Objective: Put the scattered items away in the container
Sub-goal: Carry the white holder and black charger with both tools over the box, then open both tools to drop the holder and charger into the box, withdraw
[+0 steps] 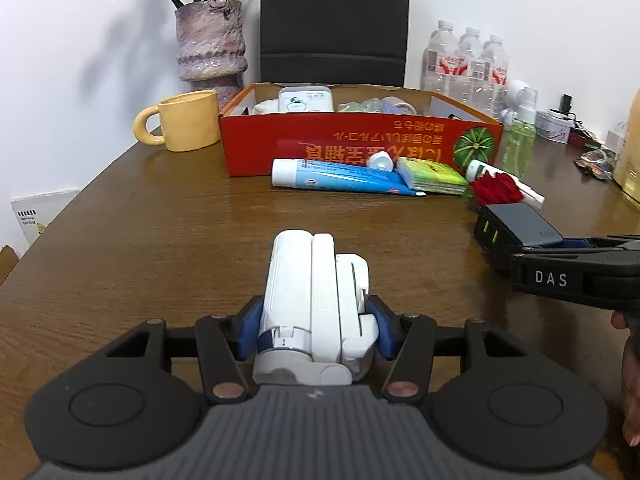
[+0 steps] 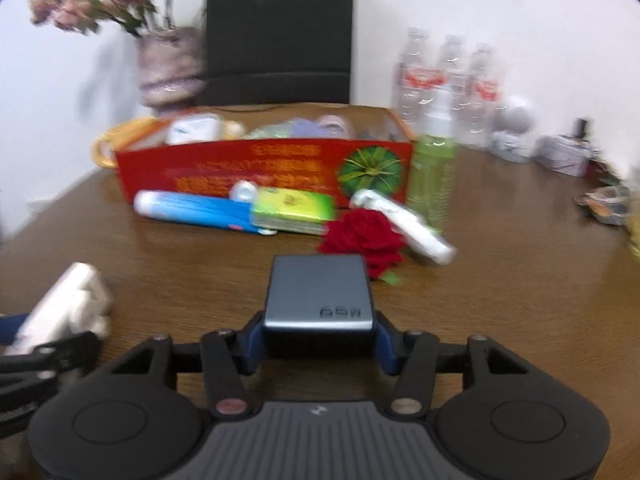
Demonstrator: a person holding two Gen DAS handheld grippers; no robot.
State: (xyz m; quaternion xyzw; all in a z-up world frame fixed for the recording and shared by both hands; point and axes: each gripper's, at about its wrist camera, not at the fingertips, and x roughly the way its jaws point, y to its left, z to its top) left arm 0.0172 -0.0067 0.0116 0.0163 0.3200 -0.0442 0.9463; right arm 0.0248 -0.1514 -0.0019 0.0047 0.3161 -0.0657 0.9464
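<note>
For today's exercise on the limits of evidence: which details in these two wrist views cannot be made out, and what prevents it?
- Red box contents: front wall hides most in both views.
- Grey charger lettering: right view blurred.
- White folded device rear: left tongs cover it; whether it rests on the table is unclear.
- Right tongs: cut by the left view's edge.
- Far right clutter: small, blurred.

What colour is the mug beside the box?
The mug is pale yellow, clearest in the left wrist view.

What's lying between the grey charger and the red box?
In the right wrist view: a red rose, a green packet and a blue tube.
</note>
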